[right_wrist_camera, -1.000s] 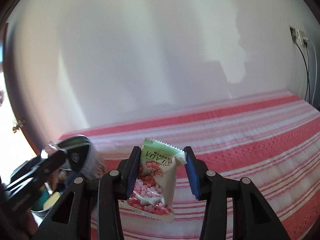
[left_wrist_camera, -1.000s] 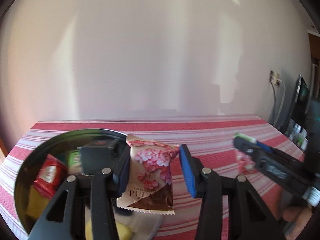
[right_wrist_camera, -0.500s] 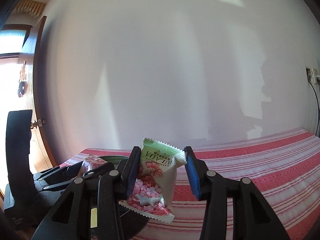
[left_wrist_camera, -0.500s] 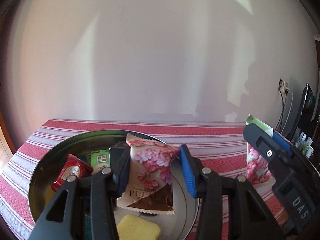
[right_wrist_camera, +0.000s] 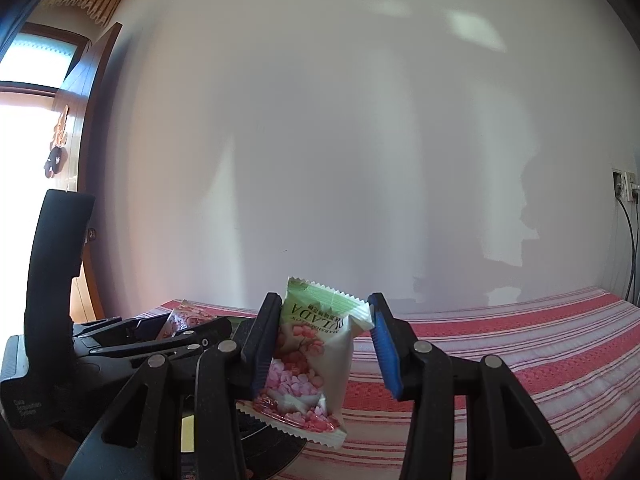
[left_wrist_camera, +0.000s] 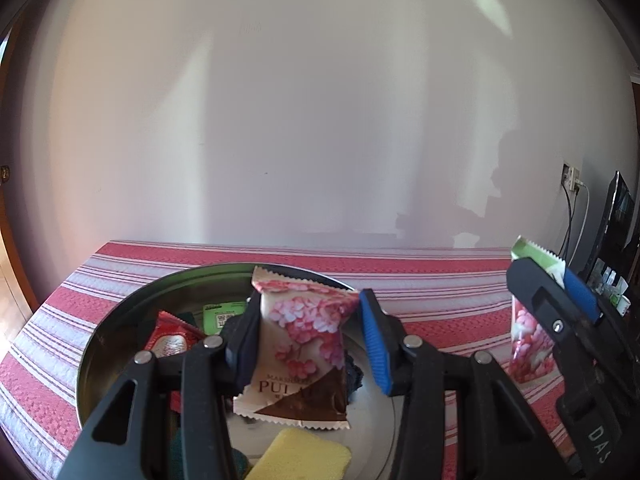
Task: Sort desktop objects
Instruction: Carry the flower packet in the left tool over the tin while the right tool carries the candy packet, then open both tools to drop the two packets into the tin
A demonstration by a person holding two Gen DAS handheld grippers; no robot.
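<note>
My left gripper is shut on a packet printed with pink blossoms and holds it upright above a round metal bowl. In the bowl lie a red packet, a green packet and a yellow sponge. To the right, just past the bowl's rim, my right gripper is shut on a green-topped packet of pink sweets. The right wrist view shows that gripper with its packet hanging tilted, and the left gripper close by on the left.
A red and white striped cloth covers the table up to a pale wall. At the far right stand a dark monitor, small bottles and a wall socket with cables. A wooden door frame is at the left.
The right gripper has come in from the right and risen, now beside the bowl and the left gripper. The left gripper has shifted over the bowl. Both packets stay gripped.
</note>
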